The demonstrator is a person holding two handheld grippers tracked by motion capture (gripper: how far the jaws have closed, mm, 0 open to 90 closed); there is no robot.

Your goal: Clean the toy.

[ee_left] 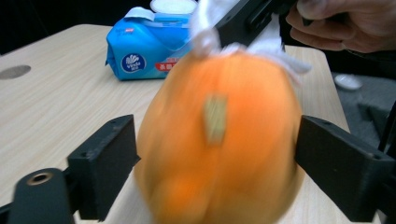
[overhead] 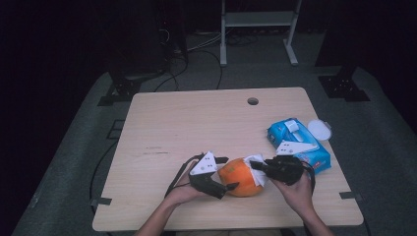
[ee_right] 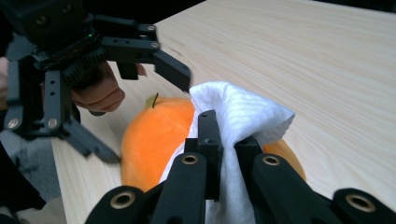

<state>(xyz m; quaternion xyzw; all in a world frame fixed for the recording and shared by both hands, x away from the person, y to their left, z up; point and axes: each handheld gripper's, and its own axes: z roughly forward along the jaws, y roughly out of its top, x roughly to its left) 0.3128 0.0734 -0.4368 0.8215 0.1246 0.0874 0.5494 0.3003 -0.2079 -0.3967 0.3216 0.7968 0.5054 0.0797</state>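
Lying near the front edge of the desk [overhead: 162, 123], the orange pumpkin-shaped toy [overhead: 241, 178] sits between the two hands. The left claw [overhead: 227, 173] stands wide, one jaw at each side of the toy; in the left gripper view the toy [ee_left: 219, 140] is between the two black jaws with a thin gap at the left jaw, and whether the right jaw touches it I cannot tell. No grip shows there. The right claw [overhead: 256, 165] is clamped narrow on a white wipe [overhead: 257, 169], which lies against the toy's right side. In the right gripper view the wipe [ee_right: 243, 121] is pinched between the jaws and drapes over the orange surface [ee_right: 159, 135], with the left claw [ee_right: 140, 100] farther off on the other side of the toy. A blue pack of wipes [overhead: 300, 142] lies on the desk just behind the right hand [overhead: 295, 191], with a white round lid [overhead: 319, 129] beside it at the desk's right edge. The left hand [overhead: 184, 189] comes in from the bottom edge.
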